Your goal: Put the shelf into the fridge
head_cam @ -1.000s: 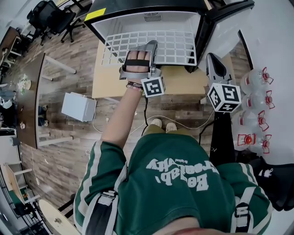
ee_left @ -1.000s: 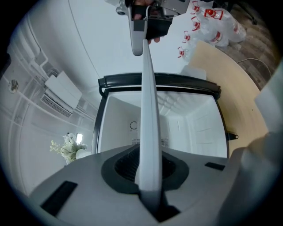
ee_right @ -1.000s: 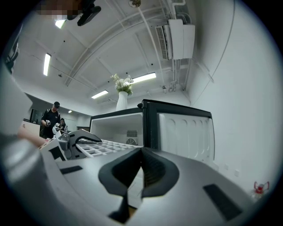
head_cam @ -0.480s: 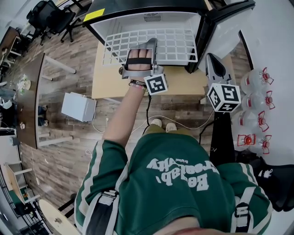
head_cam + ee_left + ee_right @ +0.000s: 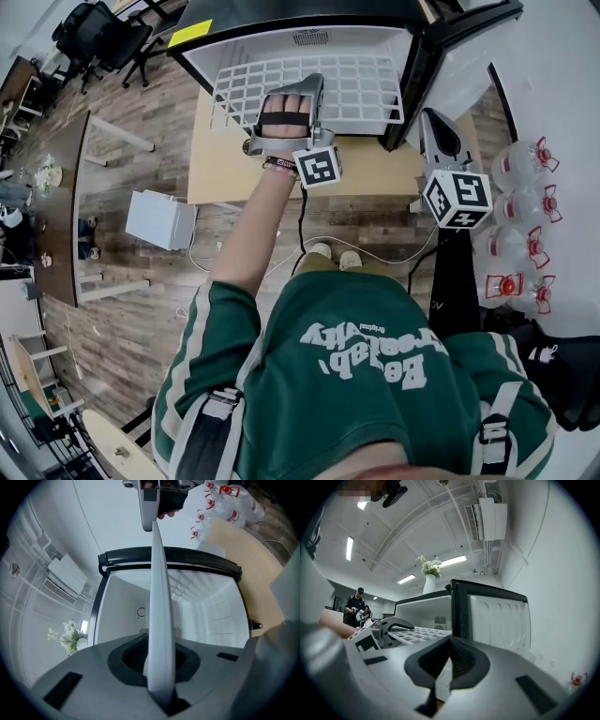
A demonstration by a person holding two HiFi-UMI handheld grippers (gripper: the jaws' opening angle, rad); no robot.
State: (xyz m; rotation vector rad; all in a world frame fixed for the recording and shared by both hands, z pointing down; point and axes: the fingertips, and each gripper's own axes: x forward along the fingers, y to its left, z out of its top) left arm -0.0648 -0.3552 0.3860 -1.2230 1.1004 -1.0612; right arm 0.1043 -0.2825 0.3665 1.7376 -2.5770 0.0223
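The white wire shelf (image 5: 361, 89) lies flat at the mouth of the open fridge (image 5: 305, 39). Its long axis runs left to right across the opening, its far edge is inside the cavity and its near edge is over the counter (image 5: 375, 169). The left gripper (image 5: 307, 89) has its fingers clenched on the shelf's near edge, left of the middle. The right gripper (image 5: 434, 120) hangs to the right, near the fridge door (image 5: 448, 52), fingers pressed together with nothing between them.
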